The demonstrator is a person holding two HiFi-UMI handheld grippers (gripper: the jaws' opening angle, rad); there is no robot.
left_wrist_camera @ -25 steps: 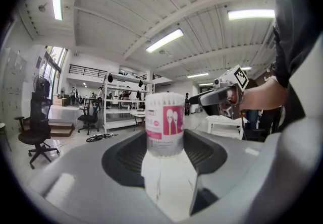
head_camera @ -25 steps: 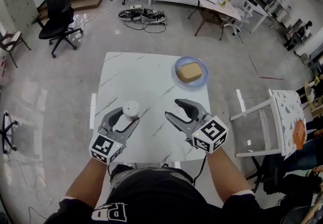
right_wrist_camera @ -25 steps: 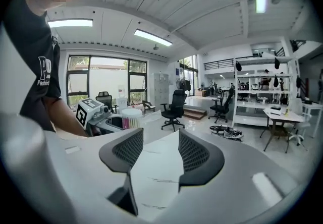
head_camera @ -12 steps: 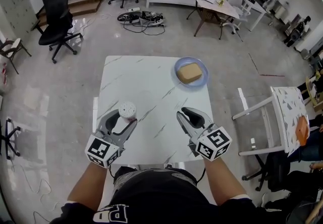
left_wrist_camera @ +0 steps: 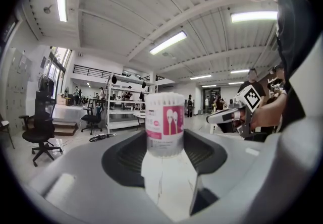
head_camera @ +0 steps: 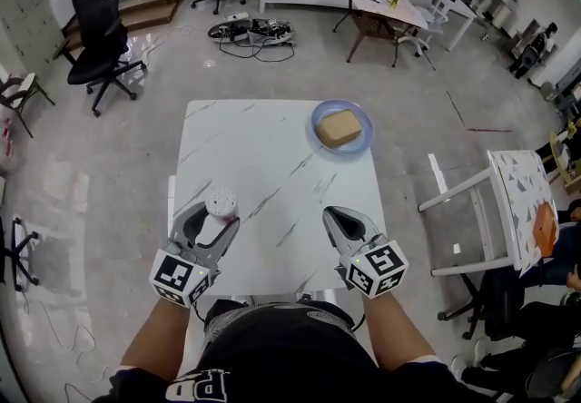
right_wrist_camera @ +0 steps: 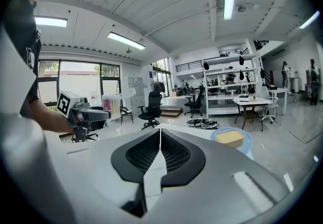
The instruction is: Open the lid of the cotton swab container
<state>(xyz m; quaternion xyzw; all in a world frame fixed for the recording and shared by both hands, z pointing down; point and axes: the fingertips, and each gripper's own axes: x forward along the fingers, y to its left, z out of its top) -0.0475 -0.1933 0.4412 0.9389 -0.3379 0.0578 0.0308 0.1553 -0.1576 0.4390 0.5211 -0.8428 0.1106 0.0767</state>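
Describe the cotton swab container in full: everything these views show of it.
The cotton swab container is a small upright cylinder of clear-looking plastic. It is packed with white swabs and wears a pink-and-white label picturing two swabs. Its round white lid is on. It stands near the front left corner of the white marble table, between the jaws of the left hand-held gripper, whose pads appear to press its sides. Nothing else touches it.

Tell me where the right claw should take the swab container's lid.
Probably best round the lid's rim, coming from above: the container stands upright, and the left claw clasps its lower body, leaving the round top free on all sides.
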